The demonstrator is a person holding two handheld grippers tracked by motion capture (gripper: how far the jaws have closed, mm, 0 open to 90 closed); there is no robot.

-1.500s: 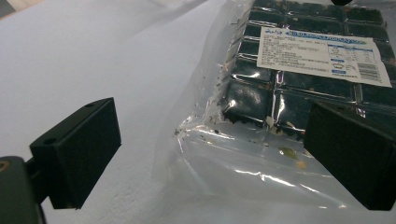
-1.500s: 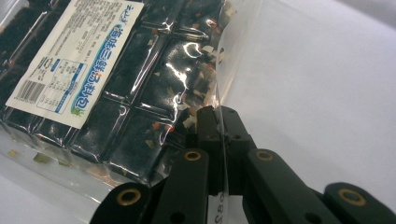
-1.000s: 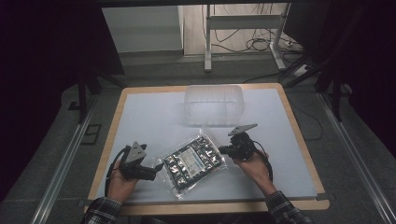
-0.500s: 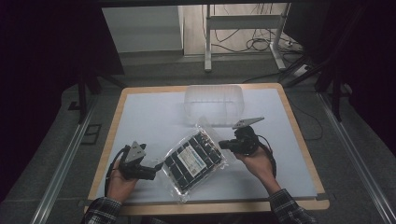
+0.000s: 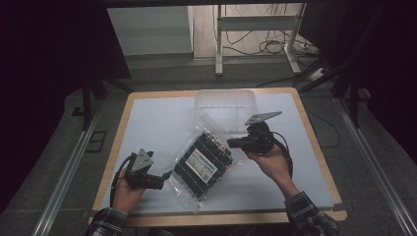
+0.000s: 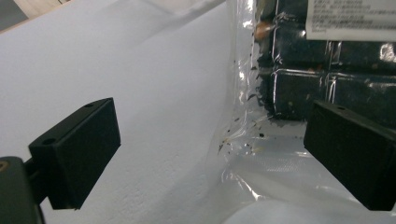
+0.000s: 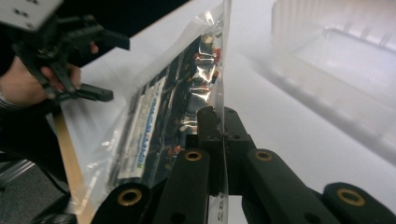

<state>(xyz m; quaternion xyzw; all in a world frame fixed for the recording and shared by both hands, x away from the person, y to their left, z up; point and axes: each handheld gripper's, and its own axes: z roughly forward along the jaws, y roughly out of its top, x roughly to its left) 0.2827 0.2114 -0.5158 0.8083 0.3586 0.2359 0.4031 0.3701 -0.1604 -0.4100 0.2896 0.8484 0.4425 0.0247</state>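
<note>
A clear bag (image 5: 206, 162) of dark packets with a white label lies across the middle of the table (image 5: 147, 123), running from about 7 o'clock near the front edge up toward 1 o'clock; its upper end is raised off the white surface, its lower end rests on it. The right gripper (image 5: 232, 143) sits at the bag's 2 o'clock corner, held in the right hand (image 5: 268, 157); in the right gripper view its jaws are pressed together on the bag's clear edge (image 7: 223, 70), the film standing upright between them; the grey plate on top tilts up toward 1 o'clock.

The left gripper (image 5: 167, 176) lies at the bag's 8 o'clock side, in the left hand (image 5: 129, 189), its tips just beside the plastic edge; in the left gripper view its jaws stand wide apart, the bag's sealed border (image 6: 243, 154) and dark packets between them and toward the right jaw; whether that jaw touches the film I cannot tell.

A clear tub (image 5: 226, 101) stands at the table's 12 o'clock, just beyond the bag's raised end and near the right gripper; it shows at upper right in the right gripper view (image 7: 336, 60).
</note>
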